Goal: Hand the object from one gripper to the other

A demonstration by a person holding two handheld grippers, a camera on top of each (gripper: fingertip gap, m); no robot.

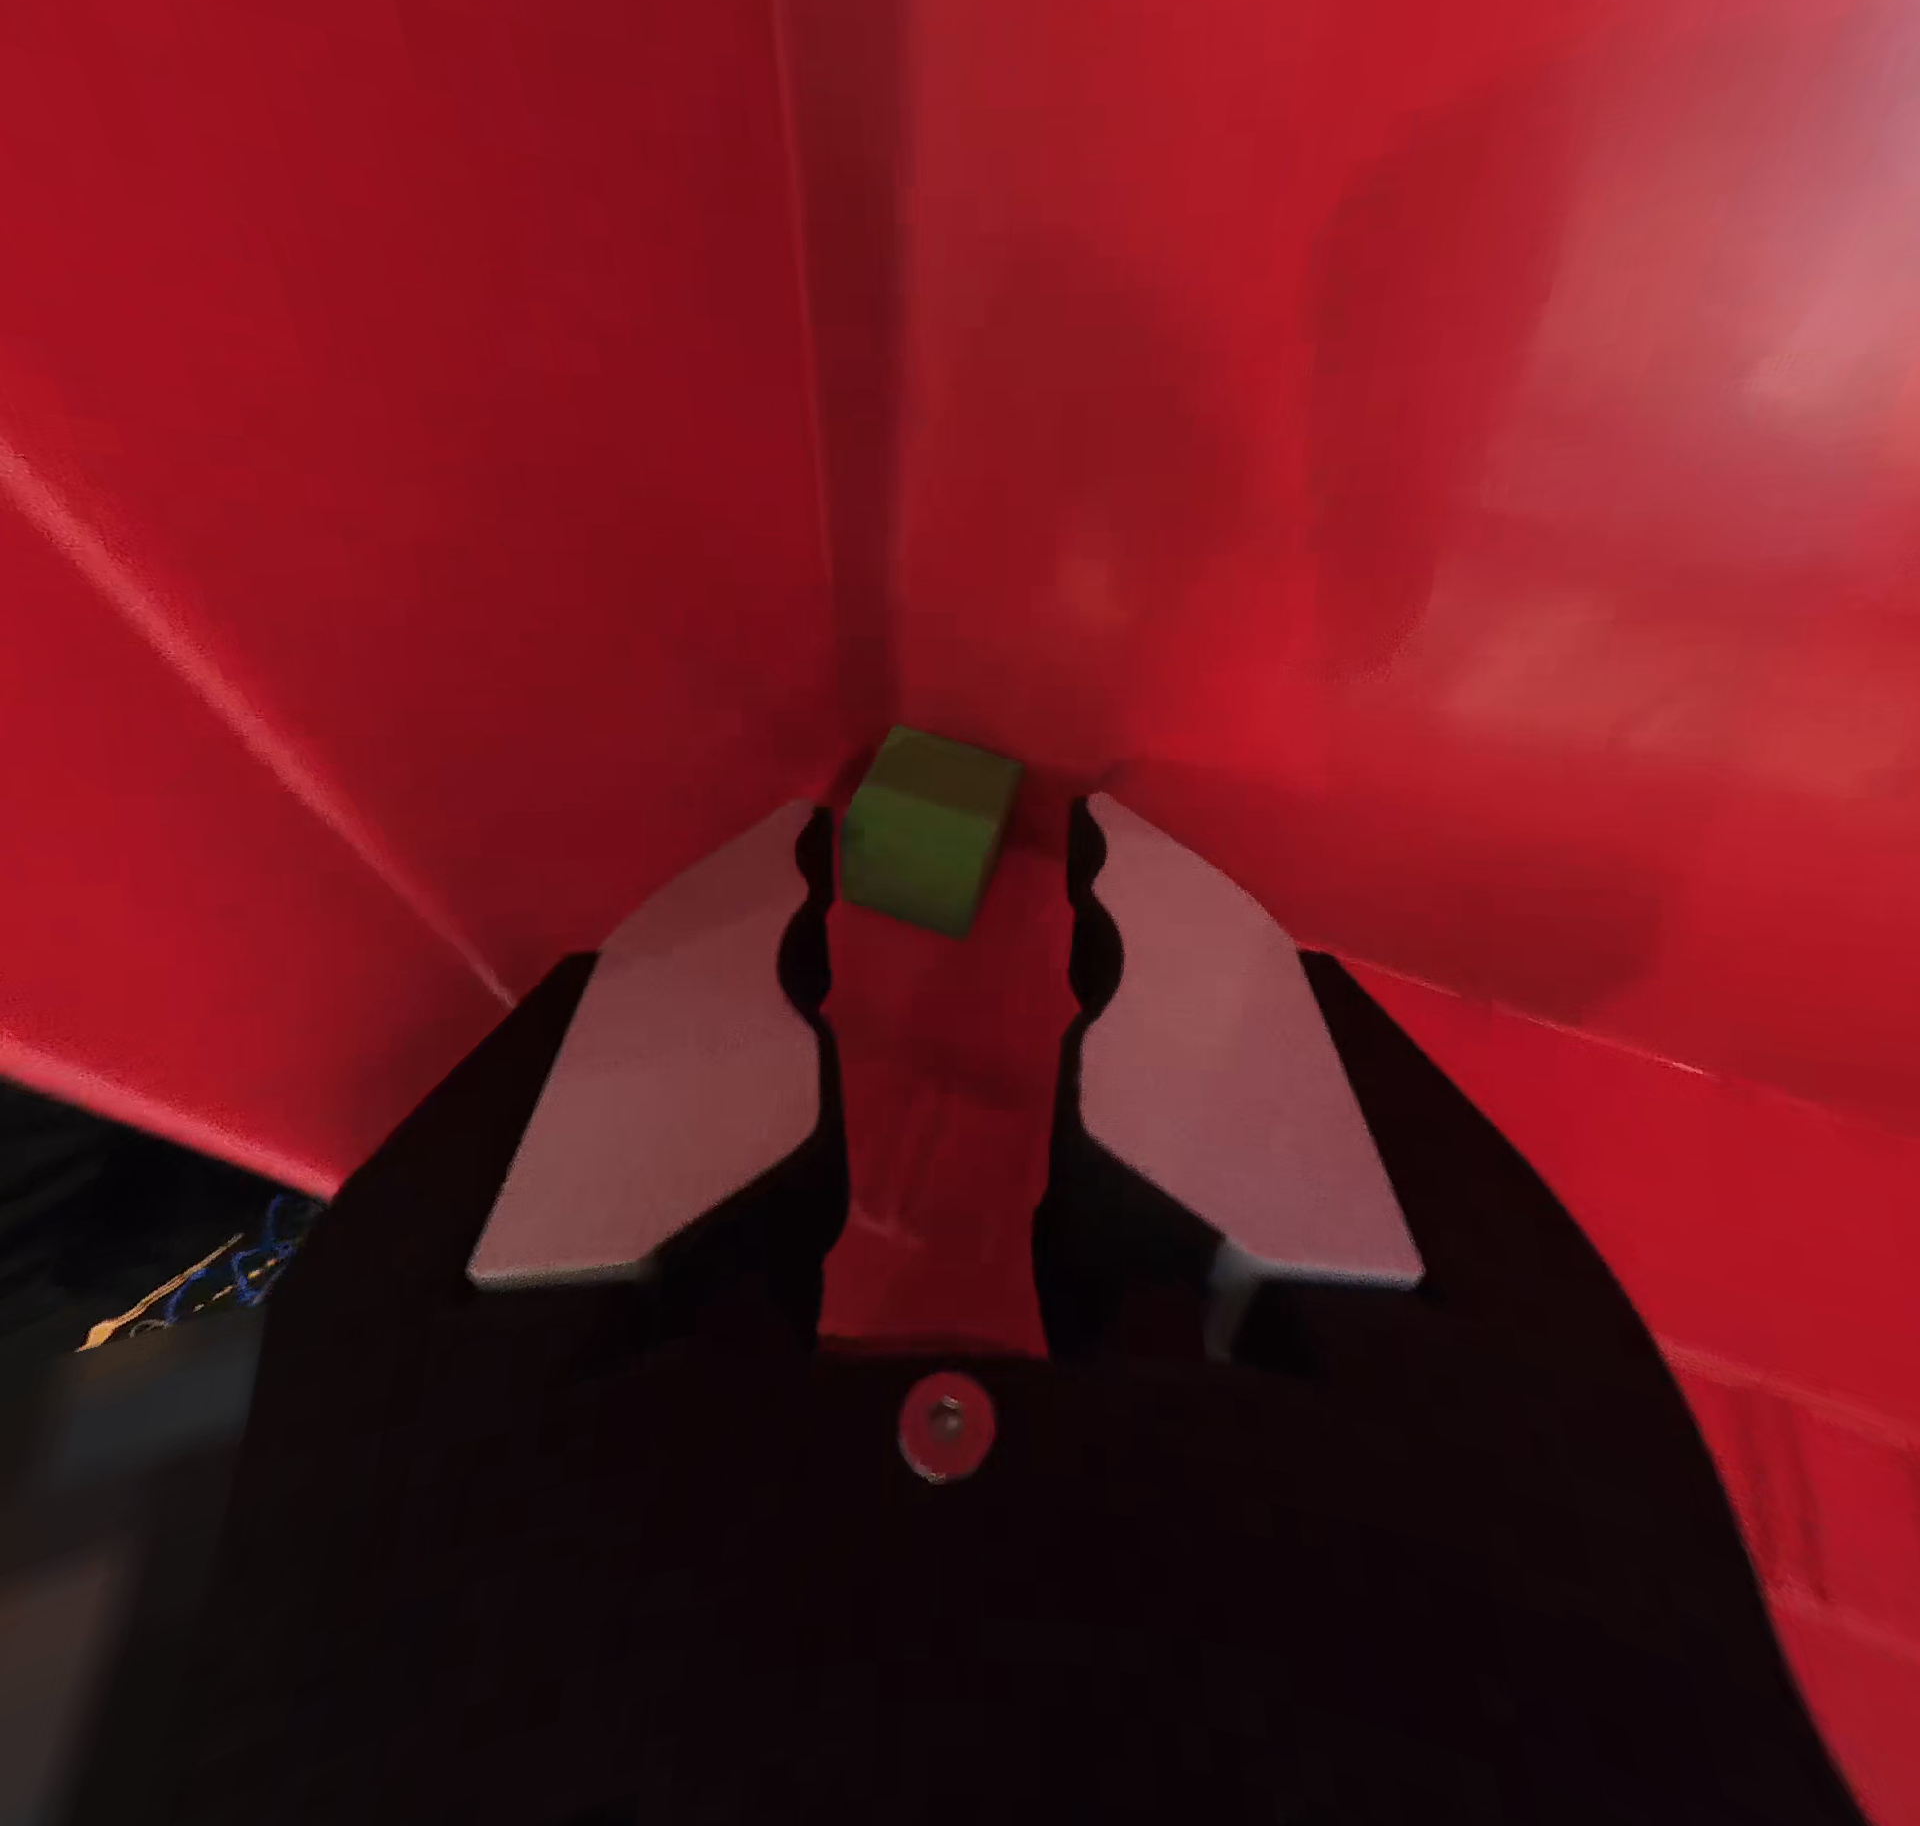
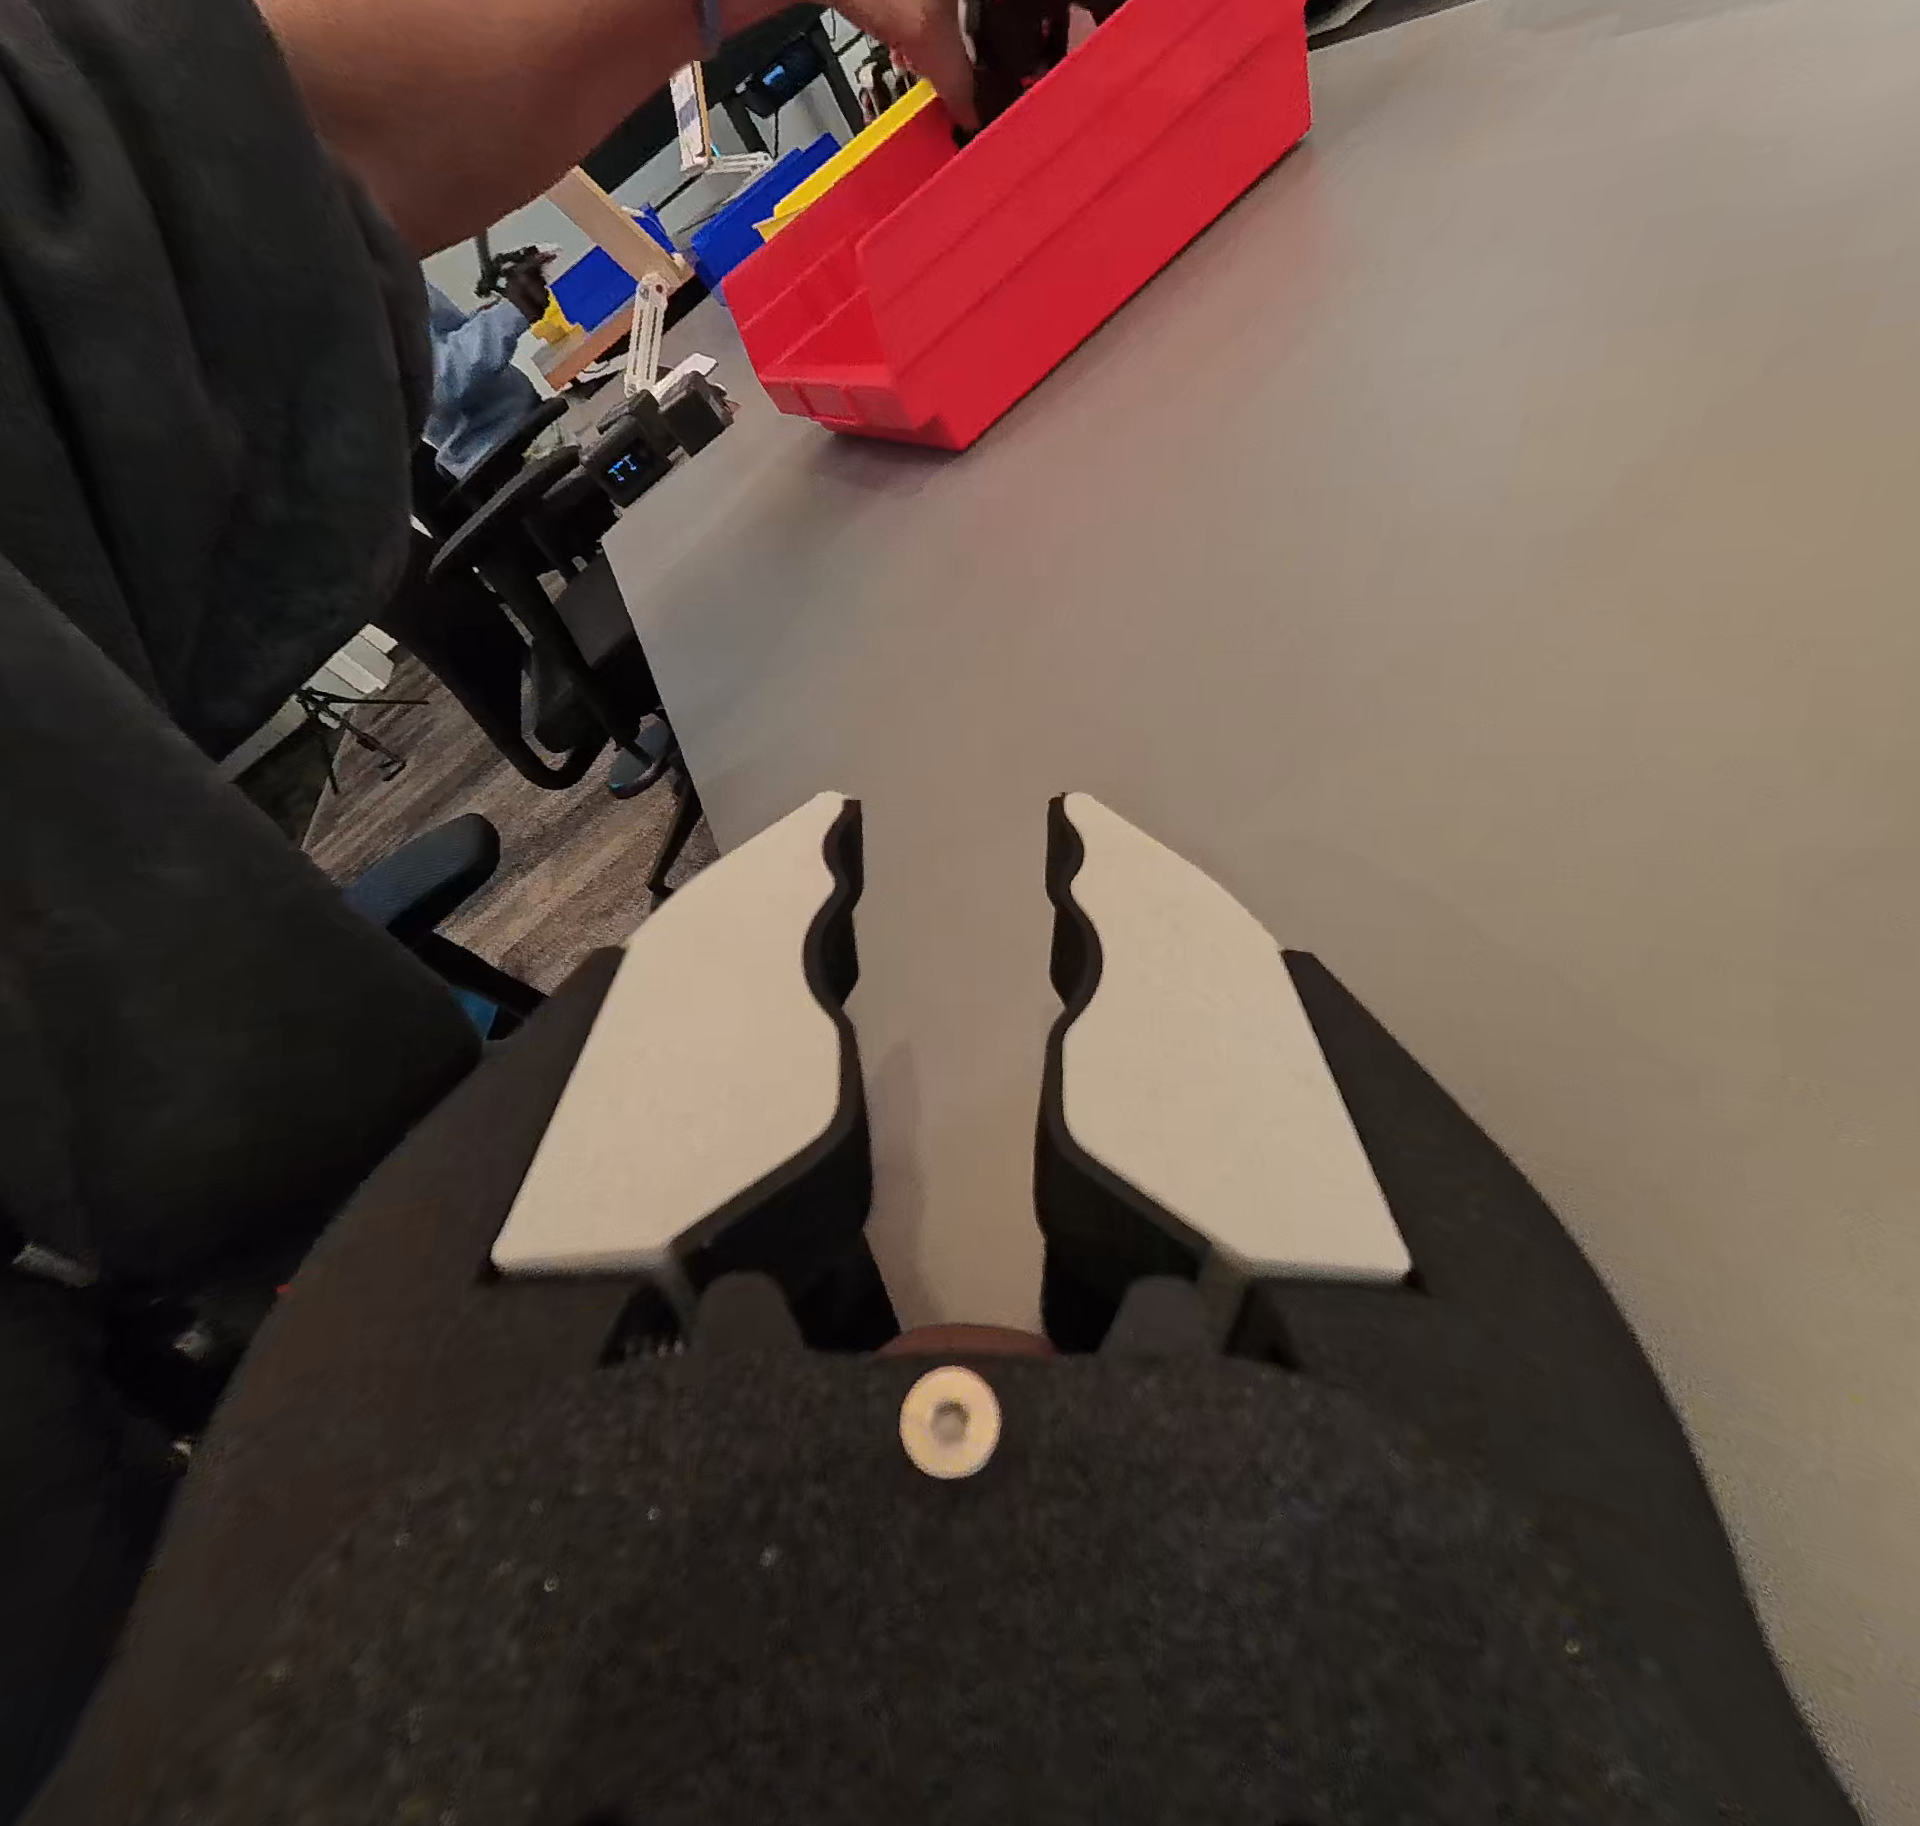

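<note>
While the left gripper (image 1: 948, 820) reaches down inside the red bin (image 1: 1351, 426), its two fingers are spread apart and hold nothing. A small green cube (image 1: 920, 841) lies on the bin floor in the corner where two walls meet, just past the fingertips and a little closer to the left fingertip (image 1: 800, 831); whether it touches this one I cannot tell, because the picture is blurred. Further to the right, the right gripper (image 2: 954, 820) hovers low over the grey table (image 2: 1455, 633), its fingers also spread apart and empty. From this view the red bin (image 2: 1039, 249) stands well apart, further along the table, and the person's hand (image 2: 883, 0) holds the left gripper (image 2: 1023, 41) down into it. Blue and yellow bins (image 2: 790, 187) are behind the red one
</note>
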